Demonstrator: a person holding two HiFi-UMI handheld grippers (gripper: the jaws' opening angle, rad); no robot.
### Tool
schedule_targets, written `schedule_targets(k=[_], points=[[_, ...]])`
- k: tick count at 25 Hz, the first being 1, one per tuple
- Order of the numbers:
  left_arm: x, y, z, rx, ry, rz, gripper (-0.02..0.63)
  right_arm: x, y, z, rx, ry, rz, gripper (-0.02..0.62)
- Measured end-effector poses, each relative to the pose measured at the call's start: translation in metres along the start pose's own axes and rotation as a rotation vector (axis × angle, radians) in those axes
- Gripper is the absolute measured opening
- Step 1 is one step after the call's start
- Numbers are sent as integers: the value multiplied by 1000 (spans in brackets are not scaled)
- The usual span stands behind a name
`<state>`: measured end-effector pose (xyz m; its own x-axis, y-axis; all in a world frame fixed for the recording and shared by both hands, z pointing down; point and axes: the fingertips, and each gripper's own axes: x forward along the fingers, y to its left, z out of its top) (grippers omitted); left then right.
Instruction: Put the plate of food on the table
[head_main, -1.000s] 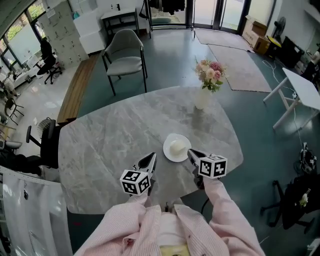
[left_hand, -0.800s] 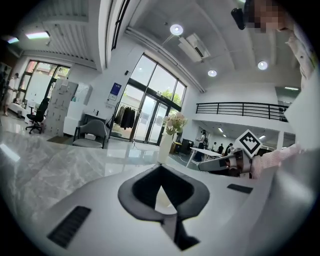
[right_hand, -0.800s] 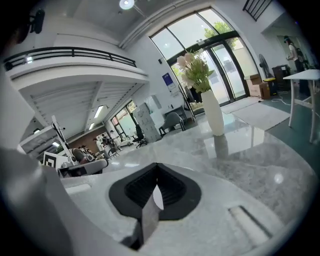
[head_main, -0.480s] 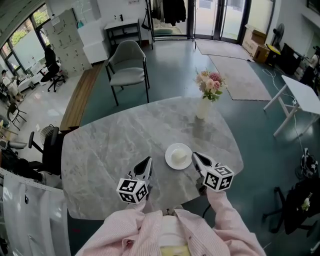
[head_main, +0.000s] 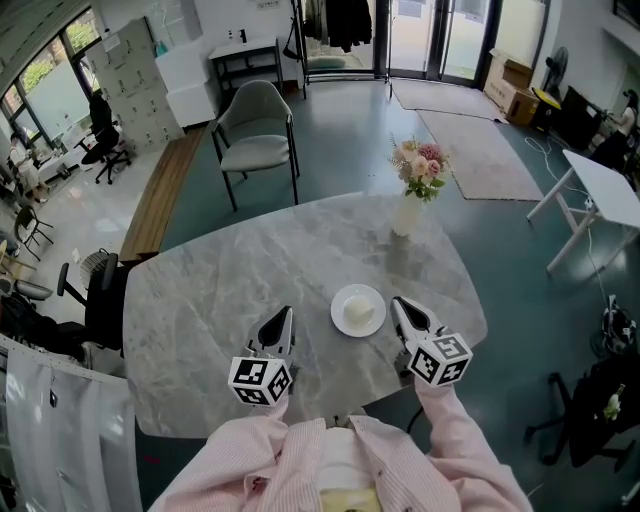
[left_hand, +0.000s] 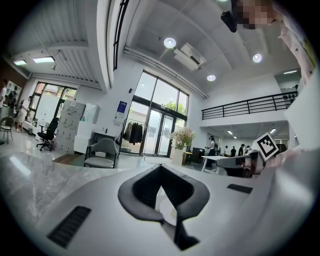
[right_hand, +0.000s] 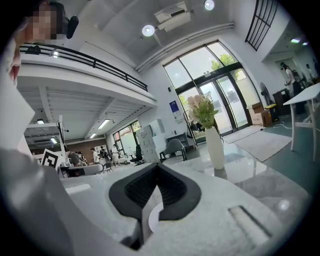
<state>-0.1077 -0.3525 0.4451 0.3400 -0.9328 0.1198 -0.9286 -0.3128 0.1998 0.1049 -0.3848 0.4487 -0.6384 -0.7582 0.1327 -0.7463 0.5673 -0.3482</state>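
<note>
A white plate (head_main: 358, 309) with a pale round piece of food on it sits on the grey marble table (head_main: 220, 270), near the front edge. My left gripper (head_main: 280, 322) is to the plate's left, shut and empty, a gap away from it. To the right of the plate is my right gripper (head_main: 401, 306), shut with nothing in it and close beside the rim. In the left gripper view the jaws (left_hand: 161, 186) meet at the tips, and a bit of the plate (left_hand: 169, 212) shows behind them. The right gripper view shows the jaws (right_hand: 156, 188) closed too.
A white vase of pink flowers (head_main: 408, 203) stands at the table's far side, right of centre. A grey chair (head_main: 252, 128) stands beyond the table. A white desk (head_main: 605, 186) is off to the right, a black office chair (head_main: 95, 295) at the left.
Both grippers have drawn back from the plate toward me and spread a little apart. The plate lies where it was on the table.
</note>
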Motion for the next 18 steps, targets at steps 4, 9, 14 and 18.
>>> schedule_targets(k=[4, 9, 14, 18], points=[[0, 1, 0, 5, -1, 4, -5, -1, -1, 2, -5, -11, -10, 5], [-1, 2, 1, 7, -2, 7, -5, -4, -4, 3, 1, -19, -25, 5], [0, 4, -1, 8, 2, 10, -5, -4, -7, 3, 1, -22, -39, 5], [2, 5, -3, 8, 5, 12, -5, -3, -12, 1, 6, -20, -46, 5]])
